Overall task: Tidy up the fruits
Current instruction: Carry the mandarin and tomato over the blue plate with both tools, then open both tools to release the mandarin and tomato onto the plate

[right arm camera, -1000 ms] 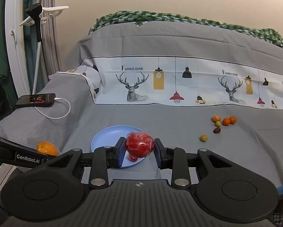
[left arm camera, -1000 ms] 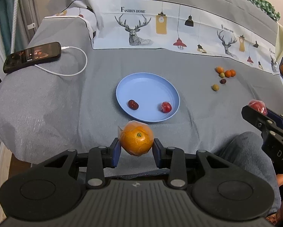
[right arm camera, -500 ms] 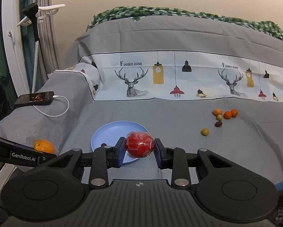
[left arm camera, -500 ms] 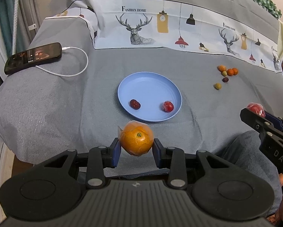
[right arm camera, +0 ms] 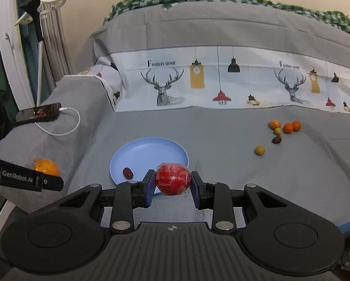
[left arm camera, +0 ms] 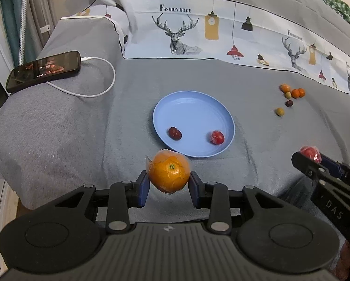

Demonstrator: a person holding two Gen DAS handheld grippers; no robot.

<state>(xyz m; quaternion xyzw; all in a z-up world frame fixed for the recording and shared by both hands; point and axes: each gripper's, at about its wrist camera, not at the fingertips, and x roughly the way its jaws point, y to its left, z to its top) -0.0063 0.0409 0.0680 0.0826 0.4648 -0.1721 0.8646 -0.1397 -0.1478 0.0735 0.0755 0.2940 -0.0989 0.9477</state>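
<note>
We see left tool point(left arm camera: 168, 182) clamping film-wrapped orange point(left arm camera: 168, 174), glossy, green stem dot facing us, just short of blue plate point(left arm camera: 189, 107). Right tool point(right arm camera: 172, 188) pinching wrapped red fruit point(right arm camera: 172, 181), shiny, marbled, over plate's near rim.

Right tongs point(right arm camera: 170, 188): have sunk and tilted down toward the bed over the last second; in their own view the blue plate point(right arm camera: 137, 147) sits higher and fuller, its far rim now well above the red fruit point(right arm camera: 172, 181).
Dark fruit on plate point(right arm camera: 127, 172): hidden a second ago in the right view, now plain left of the tongs.
Right tongs seen from left view point(left arm camera: 308, 158): lower in frame than before.
Left tongs point(left arm camera: 168, 182): eased slightly leftward; plate and small fruits point(left arm camera: 290, 93) have drifted right in the left view.
</note>
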